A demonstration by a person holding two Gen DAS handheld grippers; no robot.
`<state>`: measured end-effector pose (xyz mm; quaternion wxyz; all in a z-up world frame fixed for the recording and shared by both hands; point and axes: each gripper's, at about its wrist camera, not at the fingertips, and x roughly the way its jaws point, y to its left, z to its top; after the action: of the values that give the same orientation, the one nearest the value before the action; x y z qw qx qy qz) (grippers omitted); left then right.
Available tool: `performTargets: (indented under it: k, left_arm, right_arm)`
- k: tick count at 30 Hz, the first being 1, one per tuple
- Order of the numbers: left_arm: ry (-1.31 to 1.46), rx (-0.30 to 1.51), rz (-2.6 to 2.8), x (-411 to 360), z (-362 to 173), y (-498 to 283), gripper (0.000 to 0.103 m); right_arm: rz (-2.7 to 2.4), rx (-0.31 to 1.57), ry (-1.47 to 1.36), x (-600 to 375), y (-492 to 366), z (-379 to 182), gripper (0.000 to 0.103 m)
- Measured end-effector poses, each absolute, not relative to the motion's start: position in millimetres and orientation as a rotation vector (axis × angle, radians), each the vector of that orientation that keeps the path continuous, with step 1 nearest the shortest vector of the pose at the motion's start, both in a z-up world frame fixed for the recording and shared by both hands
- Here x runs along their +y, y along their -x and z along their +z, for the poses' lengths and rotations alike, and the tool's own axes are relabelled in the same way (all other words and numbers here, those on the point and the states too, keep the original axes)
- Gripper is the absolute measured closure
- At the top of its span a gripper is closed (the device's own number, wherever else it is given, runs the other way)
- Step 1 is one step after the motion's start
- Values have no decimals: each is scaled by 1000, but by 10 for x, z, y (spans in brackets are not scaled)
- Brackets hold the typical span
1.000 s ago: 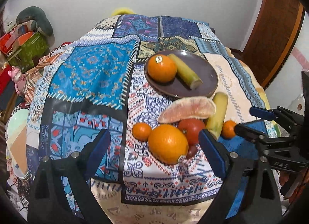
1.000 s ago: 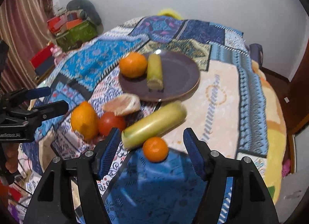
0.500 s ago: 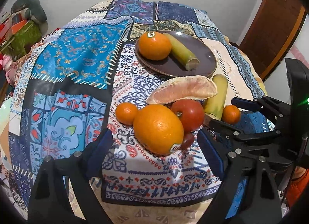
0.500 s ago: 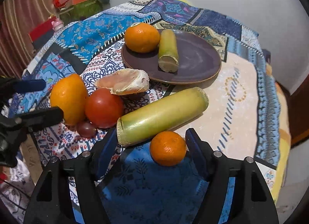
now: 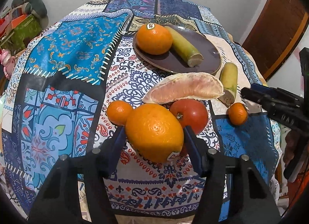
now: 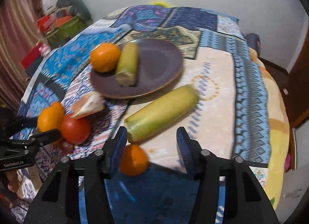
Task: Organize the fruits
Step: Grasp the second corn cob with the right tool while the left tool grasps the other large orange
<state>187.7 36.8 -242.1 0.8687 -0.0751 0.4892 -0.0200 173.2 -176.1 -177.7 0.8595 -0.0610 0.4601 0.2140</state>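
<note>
A dark plate (image 5: 208, 50) holds an orange (image 5: 153, 38) and a yellow-green stalk piece (image 5: 185, 45). In front of it lie a pomelo wedge (image 5: 183, 87), a tomato (image 5: 190, 114), a small mandarin (image 5: 118, 112) and a big orange (image 5: 154, 140). My left gripper (image 5: 154, 139) has closed its blue pads on the big orange's sides. A longer stalk piece (image 6: 162, 114) and a small mandarin (image 6: 133, 159) lie on the right. My right gripper (image 6: 152, 144) is open, with that stalk's near end between its fingertips and the mandarin by its left finger.
The patchwork tablecloth (image 5: 73, 50) covers the whole round table; it drops off at the near edge. A small dark grape (image 6: 66, 145) lies by the tomato. Clutter and bags (image 5: 21, 23) stand beyond the table's far left. A wooden door (image 5: 278, 30) is at the right.
My left gripper moved forward and closed around the big orange. My right gripper advanced and shifted right, so the long stalk's end is now between its fingers and the mandarin is at its left finger.
</note>
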Motion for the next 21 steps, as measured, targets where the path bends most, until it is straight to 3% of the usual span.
performTargets:
  k: [8, 18, 21]
  left_arm:
    - [163, 999, -39, 399, -2384, -1830, 44]
    - [156, 931, -19, 535, -2121, -1701, 44]
    - [154, 917, -16, 555, -2063, -1653, 44]
  right_arm:
    - [399, 977, 65, -2038, -1821, -1694, 55]
    - [433, 1016, 92, -1599, -2032, -1824, 51]
    - [395, 1019, 88, -1525, -2054, -1926, 37]
